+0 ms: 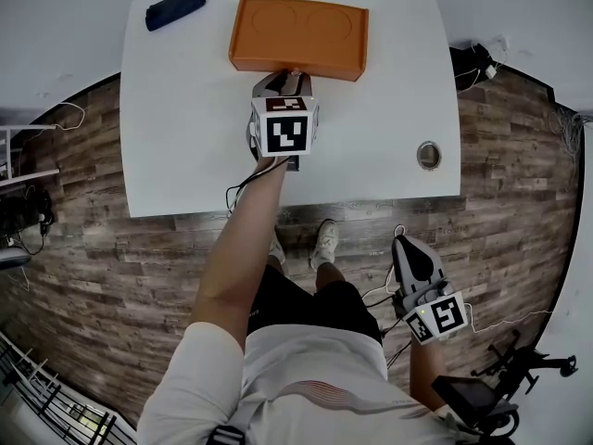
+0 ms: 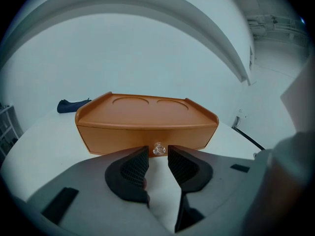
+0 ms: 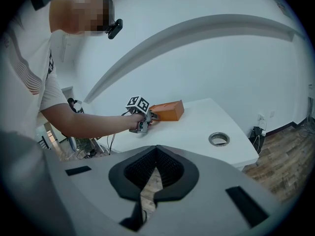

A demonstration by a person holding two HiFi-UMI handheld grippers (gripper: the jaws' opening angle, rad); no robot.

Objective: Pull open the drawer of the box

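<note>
An orange box [image 1: 298,35] with two round hollows in its lid stands at the far side of the white table [image 1: 185,137]. Its drawer front is flush with the box, and a small clear knob [image 2: 158,149] sits at the middle of that front. My left gripper [image 1: 283,80] is right at the box's near face, open, with the knob in the gap at its fingertips [image 2: 140,156]; the pads do not press on it. My right gripper [image 1: 408,258] hangs low beside the person's leg, off the table, shut on nothing. The right gripper view shows the box [image 3: 167,110] far off.
A dark pencil case [image 1: 175,6] lies at the table's far left corner. A round metal grommet [image 1: 428,155] is set in the table near its right edge. Cables run over the wooden floor, and a chair base [image 1: 500,378] stands at the lower right.
</note>
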